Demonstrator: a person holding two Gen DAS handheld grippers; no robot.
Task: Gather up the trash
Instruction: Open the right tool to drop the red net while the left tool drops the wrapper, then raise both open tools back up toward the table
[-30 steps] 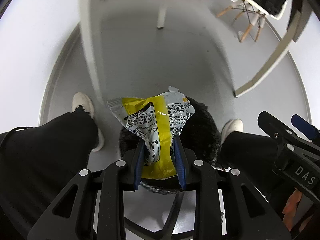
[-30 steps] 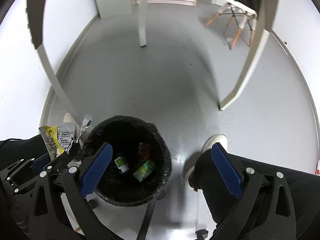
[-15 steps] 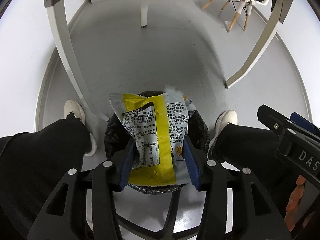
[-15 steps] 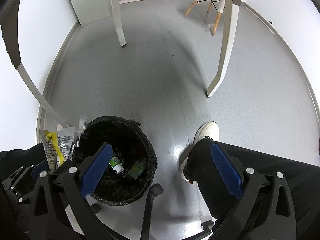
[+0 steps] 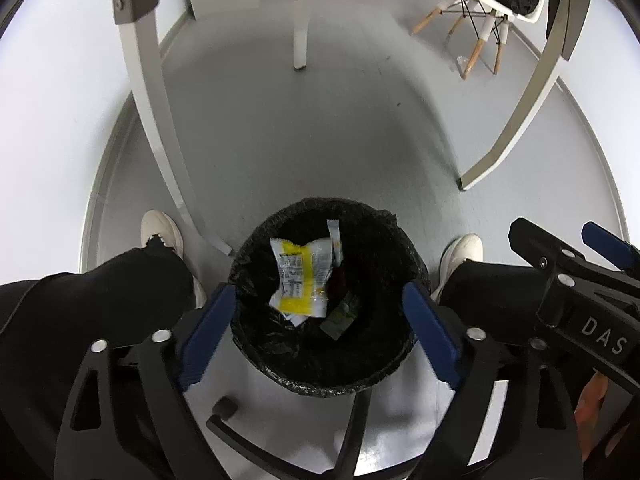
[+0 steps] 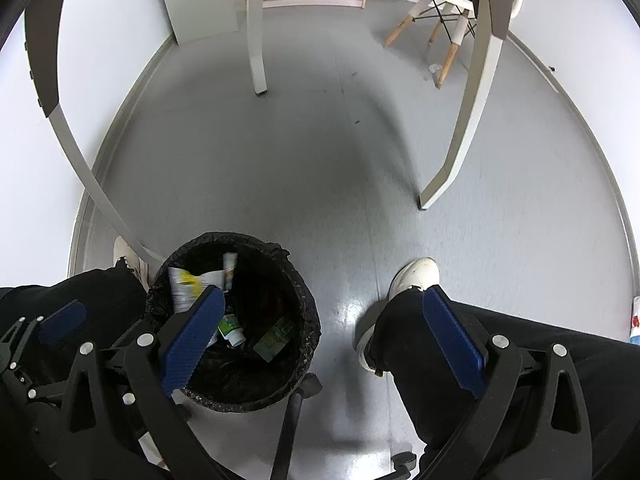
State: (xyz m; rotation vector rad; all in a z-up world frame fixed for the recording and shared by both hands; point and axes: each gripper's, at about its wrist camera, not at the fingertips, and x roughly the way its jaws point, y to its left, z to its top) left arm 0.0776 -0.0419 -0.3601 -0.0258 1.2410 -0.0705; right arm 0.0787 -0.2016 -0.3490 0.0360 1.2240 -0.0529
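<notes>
A black-lined trash bin (image 5: 256, 360) stands on the floor between the person's feet; it also shows in the right wrist view (image 6: 308, 320). A yellow and silver snack wrapper (image 5: 302, 280) lies inside it, seen too in the right wrist view (image 6: 182, 286). A green carton (image 6: 274, 340) and a small bottle (image 6: 232, 330) lie in the bin as well. My left gripper (image 5: 318, 332) is open and empty, directly above the bin. My right gripper (image 6: 324, 340) is open and empty, above the bin's right edge and the floor.
White table legs (image 5: 160, 120) (image 5: 516, 120) stand left and right of the bin, another (image 5: 302, 20) farther back. A white chair (image 5: 480, 8) with a black bag stands at the far right. The person's legs and white shoes (image 6: 414, 276) flank the bin.
My left gripper opened and let go of the yellow wrapper, which dropped into the bin. The right gripper stayed open and shifted slightly.
</notes>
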